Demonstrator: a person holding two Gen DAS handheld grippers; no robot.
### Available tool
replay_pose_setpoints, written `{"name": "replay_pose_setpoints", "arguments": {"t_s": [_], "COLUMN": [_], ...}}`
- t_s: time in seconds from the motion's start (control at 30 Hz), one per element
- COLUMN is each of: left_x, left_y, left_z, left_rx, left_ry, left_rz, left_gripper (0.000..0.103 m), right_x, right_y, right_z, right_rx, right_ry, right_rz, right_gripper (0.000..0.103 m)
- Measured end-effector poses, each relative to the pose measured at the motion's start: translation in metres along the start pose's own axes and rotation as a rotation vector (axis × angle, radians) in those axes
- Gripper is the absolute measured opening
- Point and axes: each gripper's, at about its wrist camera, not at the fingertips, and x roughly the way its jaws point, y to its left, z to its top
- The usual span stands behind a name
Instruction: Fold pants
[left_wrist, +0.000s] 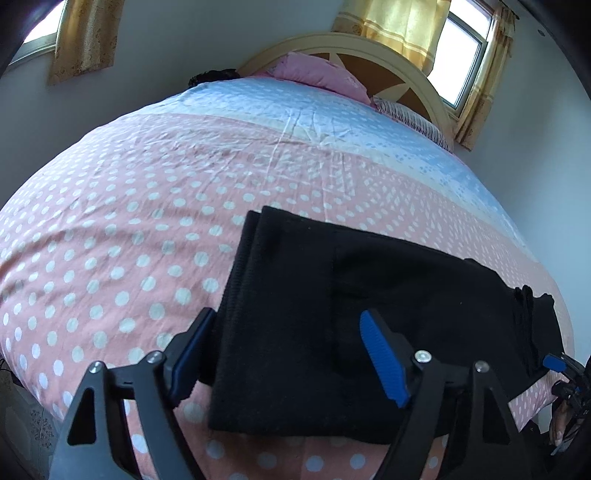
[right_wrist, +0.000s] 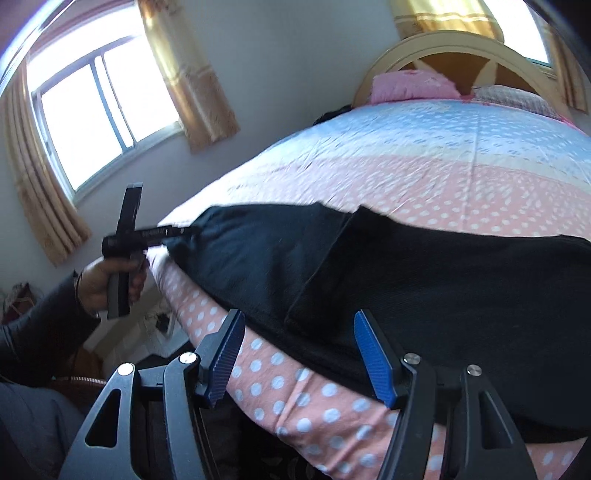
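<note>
Pants (left_wrist: 295, 332) on bed (left_wrist: 147, 221); pillows (left_wrist: 317, 72) behind.

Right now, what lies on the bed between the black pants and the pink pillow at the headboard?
Only bare bedspread, dotted pink and then pale blue, lies between the pants and the pillow. Both wrist views show it.

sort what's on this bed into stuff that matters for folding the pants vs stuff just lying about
For the job:
- black pants, partly folded near the bed's edge
- left gripper, jaws open over the pants
- right gripper, jaws open at the pants' edge

Just lying about:
- pink pillow
- striped pillow
- dark item at the far edge of the polka-dot bedspread
</note>
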Motion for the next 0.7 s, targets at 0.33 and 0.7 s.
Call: {"name": "replay_pose_setpoints", "arguments": {"t_s": [0.33,0.7], "left_x": [0.007,-0.008], "left_y": [0.002,-0.005], "left_z": [0.003,0.016], "left_rx": [0.029,0.002], "left_ry": [0.000,0.019], "left_rz": [0.059,-0.066], "left_gripper": [0.068,0.024], "right_x": [-0.012,-0.028], "right_y": [-0.007,-0.008], "right_z": [0.001,0.005], "right_rx": [0.048,0.055], "right_ry": [-0.045,-0.094], "right_rz": [-0.004,-0.044], "right_gripper": [0.063,0.063]}}
